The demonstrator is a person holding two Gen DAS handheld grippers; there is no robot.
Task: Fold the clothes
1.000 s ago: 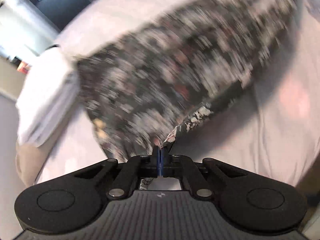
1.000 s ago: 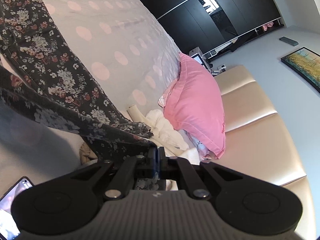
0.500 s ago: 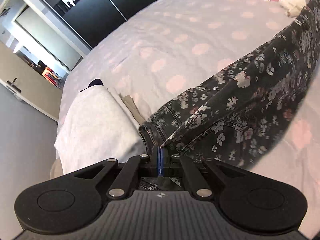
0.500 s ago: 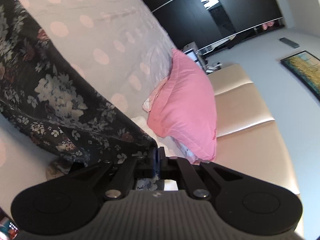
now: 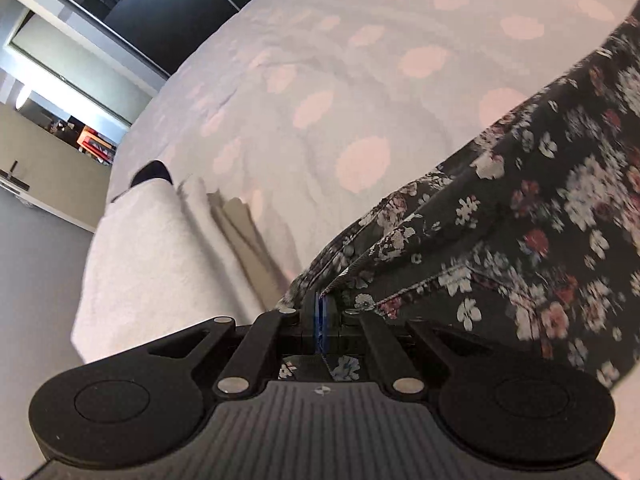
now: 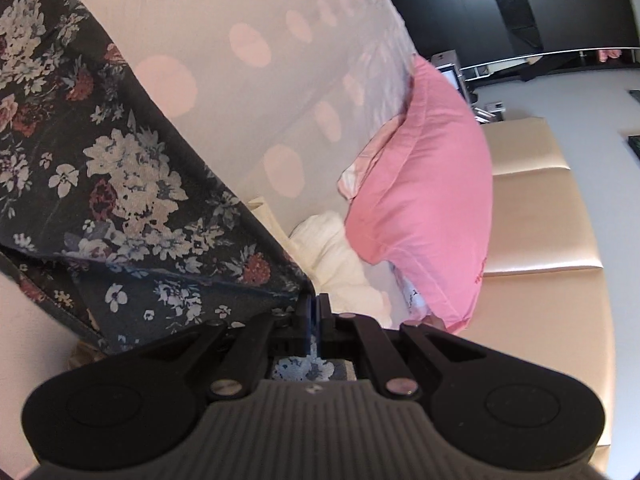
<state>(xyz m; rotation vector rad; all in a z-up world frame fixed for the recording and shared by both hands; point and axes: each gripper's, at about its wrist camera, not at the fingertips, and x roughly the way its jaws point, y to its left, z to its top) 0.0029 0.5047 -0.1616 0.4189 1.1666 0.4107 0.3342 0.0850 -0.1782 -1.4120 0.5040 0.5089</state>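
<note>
Pink-dotted bedspread (image 5: 340,80), pink pillow (image 6: 432,184)

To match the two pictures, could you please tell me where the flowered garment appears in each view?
Left wrist view: the flowered garment fills the right side, running down to the tongs.
Right wrist view: it fills the left side, running down to the tongs.
Shared landmark: the pink-dotted bedspread behind it.
</note>
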